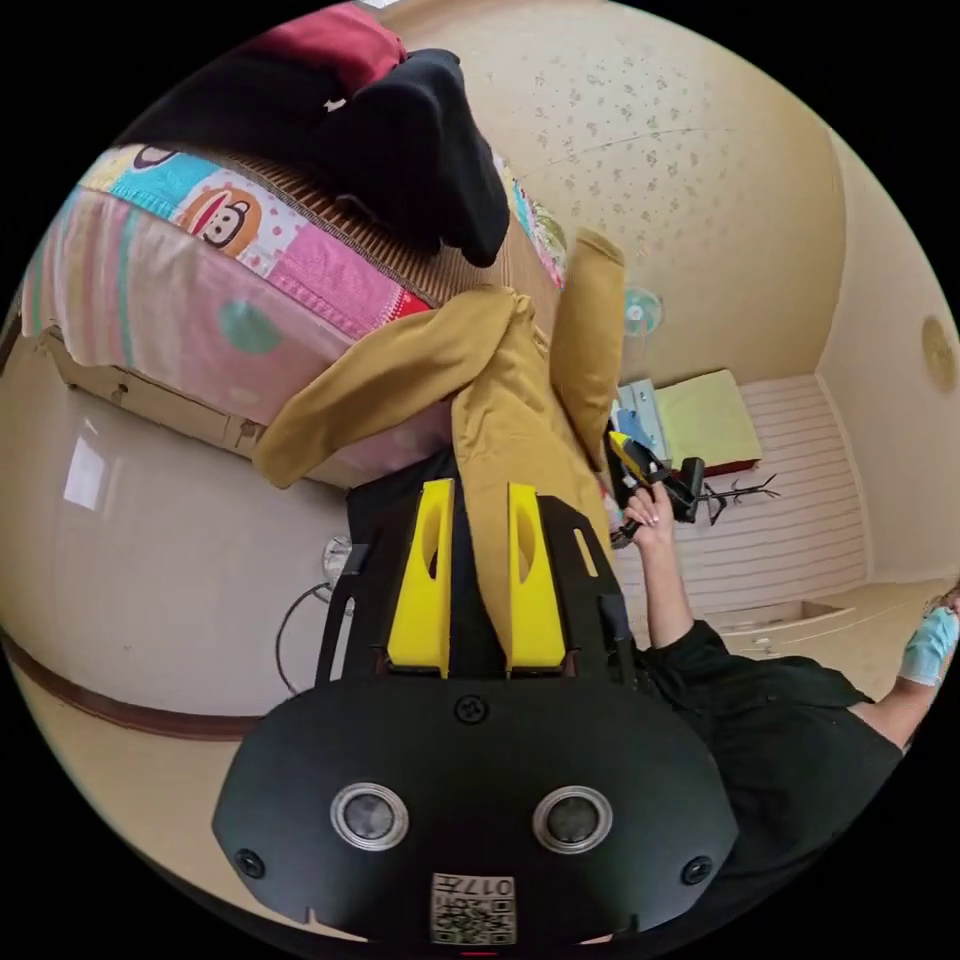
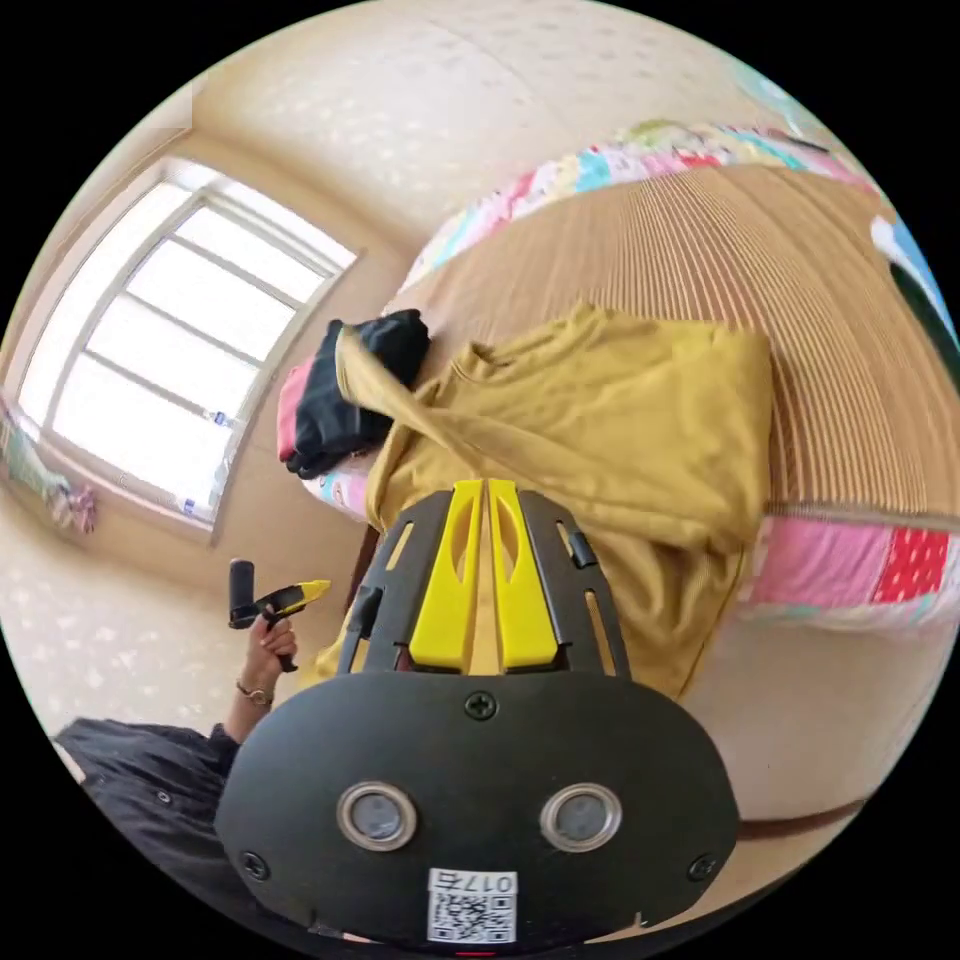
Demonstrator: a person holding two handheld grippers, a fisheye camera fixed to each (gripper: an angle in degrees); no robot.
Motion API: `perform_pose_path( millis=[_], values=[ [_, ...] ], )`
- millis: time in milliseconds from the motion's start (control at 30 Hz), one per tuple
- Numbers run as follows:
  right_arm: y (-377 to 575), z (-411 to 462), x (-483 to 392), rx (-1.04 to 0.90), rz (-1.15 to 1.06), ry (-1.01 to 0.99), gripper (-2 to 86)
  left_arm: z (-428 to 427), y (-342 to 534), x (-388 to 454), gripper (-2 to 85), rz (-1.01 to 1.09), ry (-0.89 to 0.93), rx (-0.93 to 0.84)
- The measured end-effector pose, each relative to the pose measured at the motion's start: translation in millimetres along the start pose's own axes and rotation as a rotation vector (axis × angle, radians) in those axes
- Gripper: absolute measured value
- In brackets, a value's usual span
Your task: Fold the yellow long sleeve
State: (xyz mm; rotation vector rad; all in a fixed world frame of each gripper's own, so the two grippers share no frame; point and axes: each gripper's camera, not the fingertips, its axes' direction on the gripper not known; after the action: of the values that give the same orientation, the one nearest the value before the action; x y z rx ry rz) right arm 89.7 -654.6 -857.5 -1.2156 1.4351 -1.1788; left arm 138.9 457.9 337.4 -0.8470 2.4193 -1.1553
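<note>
The mustard-yellow long-sleeved cotton shirt point(image 2: 600, 420) lies bunched on the bed's brown ribbed mat point(image 2: 800, 300), hanging over the edge. Left gripper point(image 1: 478, 500) fingers stand parted astride hanging fabric; right gripper point(image 2: 485, 495) fingers are clenched on a fold.

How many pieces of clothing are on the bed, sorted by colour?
Mustard yellow: 1, the long sleeve shirt, hanging partly over the bed's edge.
Black: 1, a bundled garment; whether it is more than one piece cannot be told.
Red or pink: 1, a garment lying with the black one.
Total: 3
</note>
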Motion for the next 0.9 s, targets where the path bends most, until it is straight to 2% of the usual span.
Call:
perform_pose_path(
  millis=[67,167,267,300,333,433,500,533,633,733,867,900],
  values=[
    [23,41,27,-0.059,0.128,-0.064,1.0,31,-21,-1,9.7,0.005,-0.09,-0.075],
    [51,54,33,-0.027,0.138,-0.114,0.8,73,-51,17,10.6,0.066,-0.138,-0.105],
    [71,61,18,-0.02,0.066,-0.041,0.7,130,-71,45,11.1,0.143,-0.251,-0.154],
    [75,64,13,-0.021,0.045,-0.027,0.7,155,-75,53,11.1,0.15,-0.348,-0.167],
    [80,71,4,-0.033,0.008,-0.003,0.8,172,-75,62,11.1,0.151,-0.469,-0.135],
    [92,96,-17,-0.081,-0.083,0.038,0.8,205,-67,97,10.4,0.233,-0.657,-0.025],
    [103,115,-23,-0.103,-0.108,0.044,0.8,227,-66,109,8.2,0.235,-0.709,-0.052],
    [111,127,-22,-0.113,-0.108,0.037,0.8,232,-64,114,4.5,0.234,-0.759,-0.054],
    [136,150,-14,-0.122,-0.096,0.005,1.1,223,-61,120,1.4,0.253,-0.771,-0.107],
    [162,164,-13,-0.13,-0.124,0.006,1.8,190,-66,129,0.5,0.276,-0.679,-0.199],
    [186,173,-53,-0.13,-0.326,-0.046,5.4,130,-81,160,-0.2,0.299,-0.572,-0.216],
    [189,176,-63,-0.132,-0.366,-0.067,6.2,111,-89,175,-0.3,0.32,-0.491,-0.213]
  ],
)
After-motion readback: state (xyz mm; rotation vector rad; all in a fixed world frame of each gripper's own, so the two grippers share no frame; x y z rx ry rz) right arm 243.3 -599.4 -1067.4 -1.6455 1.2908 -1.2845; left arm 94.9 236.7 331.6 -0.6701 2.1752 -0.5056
